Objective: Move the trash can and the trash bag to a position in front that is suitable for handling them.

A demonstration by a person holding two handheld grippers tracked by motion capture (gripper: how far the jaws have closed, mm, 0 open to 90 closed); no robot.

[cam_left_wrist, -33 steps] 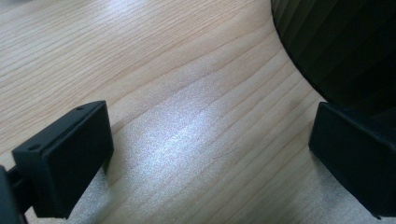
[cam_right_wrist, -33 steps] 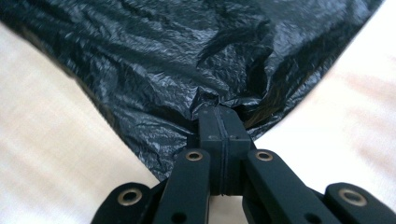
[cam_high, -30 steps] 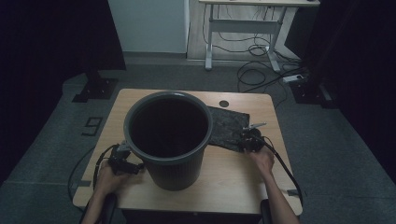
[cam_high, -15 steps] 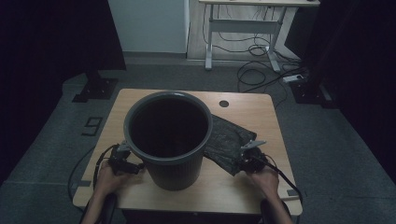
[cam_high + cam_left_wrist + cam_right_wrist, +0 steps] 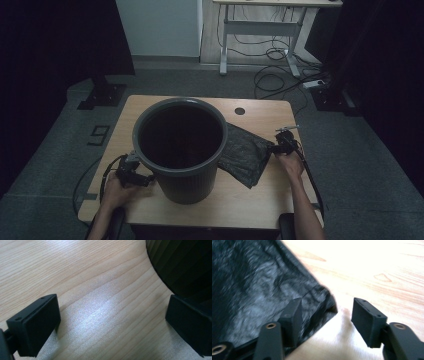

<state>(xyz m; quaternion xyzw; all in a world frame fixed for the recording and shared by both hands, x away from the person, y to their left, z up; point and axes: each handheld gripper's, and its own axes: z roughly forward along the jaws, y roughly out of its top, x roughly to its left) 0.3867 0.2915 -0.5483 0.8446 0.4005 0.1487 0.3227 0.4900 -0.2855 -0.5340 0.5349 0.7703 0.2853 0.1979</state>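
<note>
A black plastic bag (image 5: 244, 154) lies flat on the desk (image 5: 260, 111), tucked against the right side of a dark bin (image 5: 179, 146) and running slantwise toward the desk's near edge. The right tongs (image 5: 274, 148) sit at the bag's right-hand corner, jaws having just spread, the corner (image 5: 322, 302) between them but unpinched. The left tongs (image 5: 112, 322) rest spread on bare wood by the bin's base near the left edge, holding nothing. The right hand is nearer the bag. No readable writing on bag or bin.

Bin (image 5: 180, 145) mid-table (image 5: 260, 200) — bag (image 5: 243, 152) flat at its right (touching); floor cables (image 5: 272, 75) behind.
</note>
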